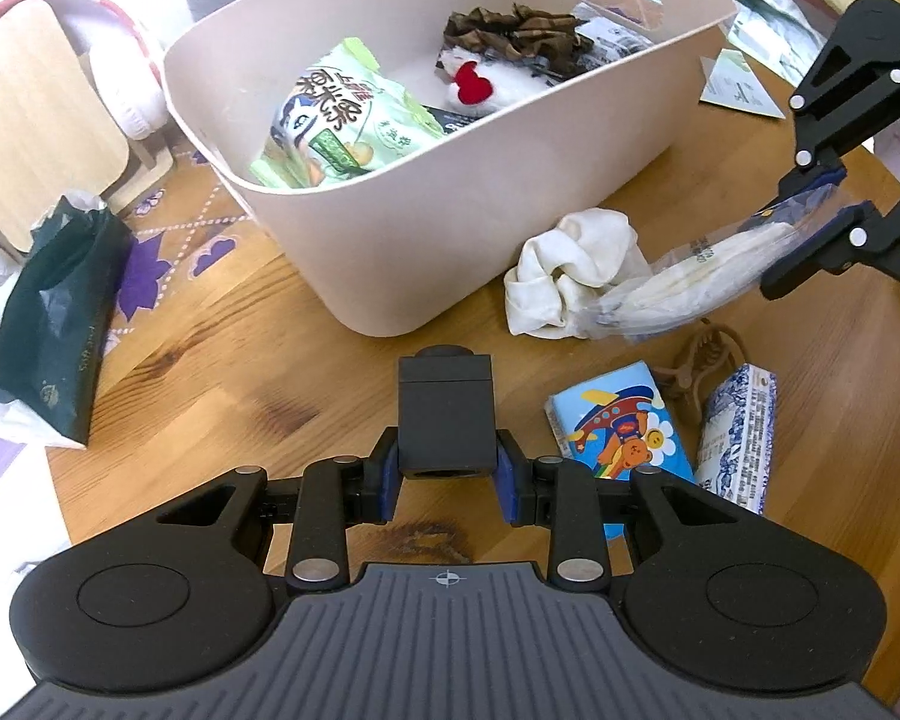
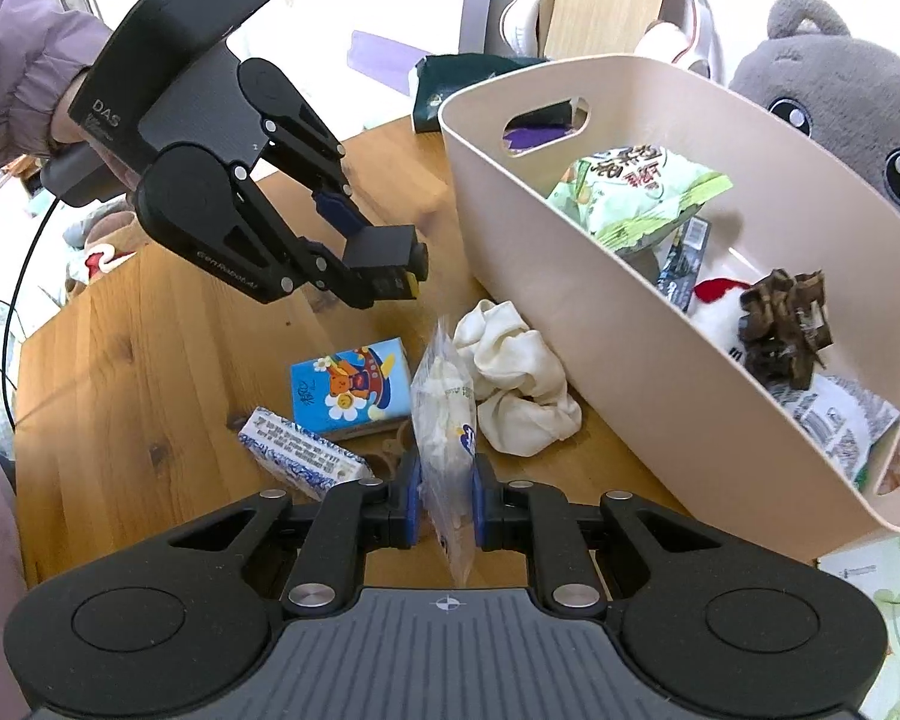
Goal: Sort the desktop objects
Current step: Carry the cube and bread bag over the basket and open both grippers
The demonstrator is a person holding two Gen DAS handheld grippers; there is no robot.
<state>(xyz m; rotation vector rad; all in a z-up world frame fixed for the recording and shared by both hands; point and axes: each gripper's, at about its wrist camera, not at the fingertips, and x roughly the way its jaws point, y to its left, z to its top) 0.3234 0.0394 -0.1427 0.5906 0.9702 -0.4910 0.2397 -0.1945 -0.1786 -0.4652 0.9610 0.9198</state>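
From the left wrist view, a dark green bag point(image 1: 54, 324) lies at the far left edge of the wooden surface point(image 1: 222, 372), a thing the right wrist view shows only as a scrap behind the bin. The left hand-held gripper point(image 1: 447, 480) is clamped on a small black block point(image 1: 446, 423), its blue pads pressing both sides; the right wrist view alone shows the block's yellow end (and the purple sleeve point(image 2: 12, 60) of the person carrying that tool). Beyond it stands the beige bin point(image 1: 468, 222), holding a green snack packet point(image 1: 336, 120), a white plush with a red heart point(image 1: 474, 84) and a brown crumpled piece point(image 1: 510, 30).

Right of the block, on the surface, lie a blue cartoon-printed pack point(image 1: 621, 426), a blue-and-white patterned pack point(image 1: 738, 438), and a tan clip point(image 1: 699, 360) half hidden between them. A crumpled white cloth point(image 1: 570, 270) sits just beside the bin's wall.

The right hand-held gripper point(image 2: 444, 501) pinches a clear packet of white contents point(image 2: 444, 420) near one end; the packet's long axis runs away from the jaws, its far end just beside the cloth. A grey plush toy point(image 2: 840, 120) sits behind the bin.
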